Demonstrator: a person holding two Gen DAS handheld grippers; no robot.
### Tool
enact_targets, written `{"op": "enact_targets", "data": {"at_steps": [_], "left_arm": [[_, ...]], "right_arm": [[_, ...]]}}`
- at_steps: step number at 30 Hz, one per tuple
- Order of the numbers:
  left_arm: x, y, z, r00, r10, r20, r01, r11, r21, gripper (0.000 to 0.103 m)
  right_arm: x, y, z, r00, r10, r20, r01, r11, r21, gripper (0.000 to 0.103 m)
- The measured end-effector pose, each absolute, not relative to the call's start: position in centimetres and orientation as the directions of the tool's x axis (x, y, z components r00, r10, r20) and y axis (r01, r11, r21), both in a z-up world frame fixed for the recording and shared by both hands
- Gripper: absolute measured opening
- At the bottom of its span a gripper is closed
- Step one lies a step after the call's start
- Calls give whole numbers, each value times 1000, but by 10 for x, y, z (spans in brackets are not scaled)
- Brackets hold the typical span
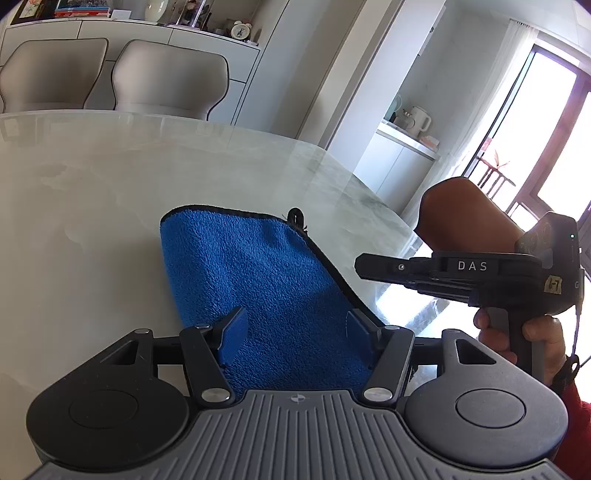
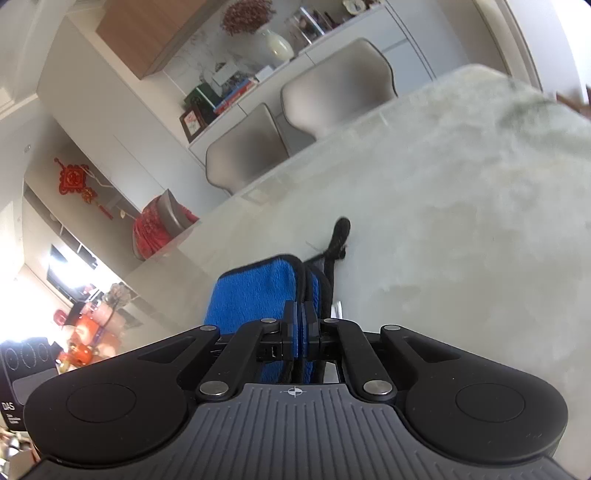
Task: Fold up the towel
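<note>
A blue towel [image 1: 251, 266] with black piping lies folded on the marble table [image 1: 110, 177], its black hanging loop [image 1: 294, 214] at the far corner. My left gripper [image 1: 295, 328] hovers over the towel's near end with its fingers wide open, and the pads do not press the cloth. My right gripper [image 1: 358, 266] comes in from the right, held by a hand [image 1: 532, 343]. Its tip sits just off the towel's right edge. In the right wrist view the right gripper [image 2: 300, 317] is shut with nothing between its pads, above the towel [image 2: 251, 291] and its loop [image 2: 341, 232].
Two grey chairs [image 1: 170, 77] [image 1: 51, 74] stand along the table's far side before a white sideboard [image 1: 207, 33]. The table's rounded edge [image 1: 380, 206] drops off on the right, near a low counter with a kettle [image 1: 419, 120]. A bare forearm [image 1: 461, 214] reaches behind the right gripper.
</note>
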State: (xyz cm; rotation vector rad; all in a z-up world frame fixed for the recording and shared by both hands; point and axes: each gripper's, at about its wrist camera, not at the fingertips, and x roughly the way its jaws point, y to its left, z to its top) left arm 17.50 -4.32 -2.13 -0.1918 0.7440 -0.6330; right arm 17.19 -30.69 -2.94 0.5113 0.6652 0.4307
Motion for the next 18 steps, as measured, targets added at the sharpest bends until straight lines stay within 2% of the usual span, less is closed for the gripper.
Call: {"op": "enact_targets", "data": {"at_steps": [2, 3, 5, 13, 18], "left_arm": [[174, -45, -22, 563, -595, -574, 471, 801, -369, 64], [173, -46, -22, 564, -593, -575, 471, 803, -366, 64], [173, -45, -22, 563, -594, -575, 471, 802, -367, 64], [176, -43, -24, 557, -601, -573, 469, 797, -381, 64], [176, -42, -25, 556, -603, -572, 467, 796, -385, 64]], "right_arm": [[175, -301, -25, 706, 526, -475, -228, 803, 550, 15], [179, -298, -24, 710, 516, -480, -232, 814, 533, 22], [187, -294, -22, 717, 498, -488, -235, 832, 502, 27], [226, -295, -40, 667, 509, -545, -185, 821, 540, 27], [224, -294, -42, 664, 532, -525, -205, 805, 557, 27]]}}
